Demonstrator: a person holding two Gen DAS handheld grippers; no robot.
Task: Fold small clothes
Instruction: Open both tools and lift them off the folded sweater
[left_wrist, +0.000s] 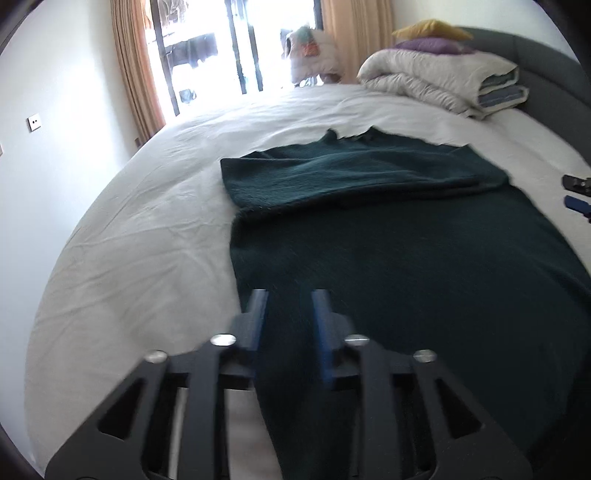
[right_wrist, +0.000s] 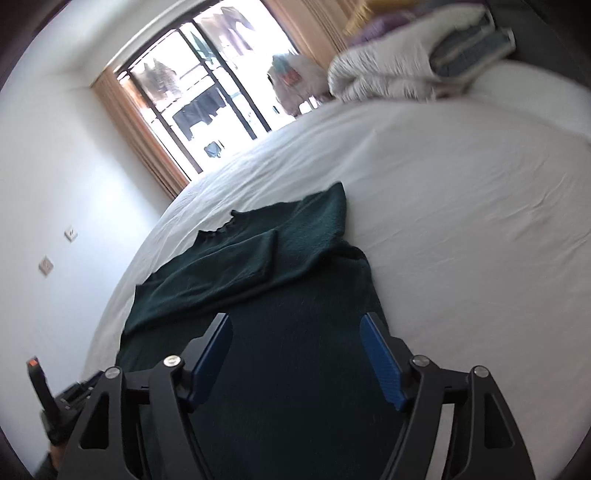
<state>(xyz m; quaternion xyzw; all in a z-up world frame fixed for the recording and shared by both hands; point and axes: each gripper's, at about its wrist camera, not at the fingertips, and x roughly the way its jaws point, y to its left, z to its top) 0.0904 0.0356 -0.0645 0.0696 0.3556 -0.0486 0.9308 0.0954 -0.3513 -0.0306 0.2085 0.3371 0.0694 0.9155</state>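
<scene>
— While the cameras looked along the fingers, what was the biggest thing ahead of them?

— That was the bed, covered in a white sheet, running out ahead of and to both sides of each gripper. On it lay the dark green sweater, spread flat directly beneath and ahead of both grippers, with one sleeve folded across its chest beyond the fingertips.

— And past the garment?

— Far ahead and to the right lay a folded white duvet with a purple pillow and a yellow pillow on top, near the grey headboard. Far ahead to the left stood a window with tan curtains.

— How did the grippers stand?

— The left gripper had its jaws apart over the sweater's left edge, nothing pinched between them. The right gripper stood wider, blue pads clear of the knit below it.

— Any writing or labels?

— None that could be read. Two wall switch plates to the left showed no legible marks.
</scene>
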